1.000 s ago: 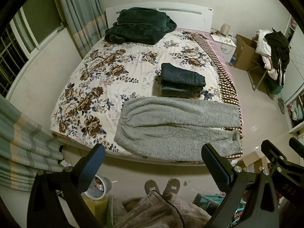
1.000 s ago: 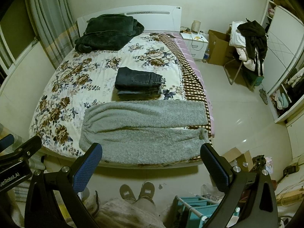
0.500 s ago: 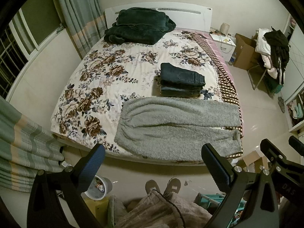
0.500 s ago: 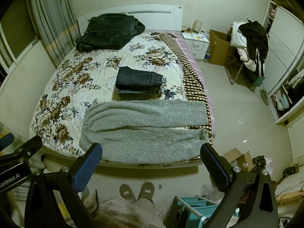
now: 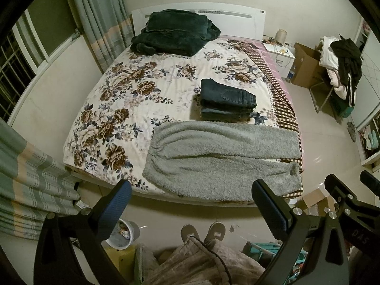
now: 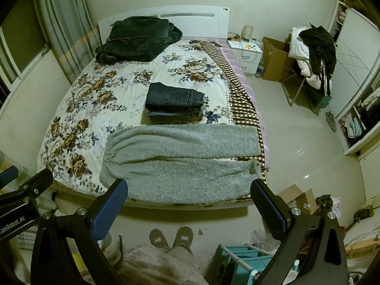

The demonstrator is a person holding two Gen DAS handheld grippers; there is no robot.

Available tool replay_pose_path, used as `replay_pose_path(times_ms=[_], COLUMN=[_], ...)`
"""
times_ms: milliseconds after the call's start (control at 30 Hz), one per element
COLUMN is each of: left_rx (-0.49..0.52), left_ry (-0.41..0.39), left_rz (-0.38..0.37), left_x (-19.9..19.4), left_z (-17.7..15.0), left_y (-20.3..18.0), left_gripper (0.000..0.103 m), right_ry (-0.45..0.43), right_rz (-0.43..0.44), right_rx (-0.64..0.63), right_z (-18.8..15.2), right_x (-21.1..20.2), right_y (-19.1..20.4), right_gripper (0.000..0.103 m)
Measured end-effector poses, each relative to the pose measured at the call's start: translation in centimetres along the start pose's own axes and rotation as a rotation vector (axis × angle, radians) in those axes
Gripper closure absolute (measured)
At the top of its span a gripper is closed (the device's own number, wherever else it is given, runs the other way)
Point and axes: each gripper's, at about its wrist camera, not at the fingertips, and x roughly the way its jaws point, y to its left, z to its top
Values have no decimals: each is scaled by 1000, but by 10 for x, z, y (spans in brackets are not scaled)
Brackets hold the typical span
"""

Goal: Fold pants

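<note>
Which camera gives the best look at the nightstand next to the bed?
The right wrist view. There the white nightstand stands clear beside the headboard, with both drawers and the things on top in view. In the left wrist view the nightstand sits nearer the frame's edge, looks smaller, and its drawer fronts are harder to make out.

Pants lie across the bed's near edge before me, folded jeans just behind them, a blanket at the headboard.

Dim yellowish indoor light, sharp focus, heavy fisheye bending at edges.
</note>
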Motion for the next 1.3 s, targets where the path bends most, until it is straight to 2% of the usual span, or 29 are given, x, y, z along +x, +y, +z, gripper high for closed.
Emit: replay_pose_path(times_ms=[600, 667, 767, 933, 1000, 1100, 1300], left_rx=[2, -1, 0, 2, -2, -27, -98], left_ry=[-2, -2, 1, -8, -15, -36, 4], left_rz=[0, -2, -2, 12, 31, 87, 142], left_x=[0, 0, 0, -4, 5, 48, 125], left_z=[0, 0, 0, 14, 30, 72, 102], left_y=[0, 0, 0, 4, 7, 28, 49], left_gripper=[0, 0, 0, 0, 0, 0, 0], right_ry=[1, 4, 8, 3, -1, -13, 6], right_rz=[2, 5, 4, -7, -26, -74, -140], right_rx=[3, 3, 4, 25, 45, 94, 219], right_z=[-2, 13, 15, 16, 20, 31, 65], right_x=[5, 1, 0, 4, 13, 38, 117], right_y=[7, 12, 14, 17, 20, 19, -3], right_gripper=[0, 0, 0, 0, 0, 0, 0])
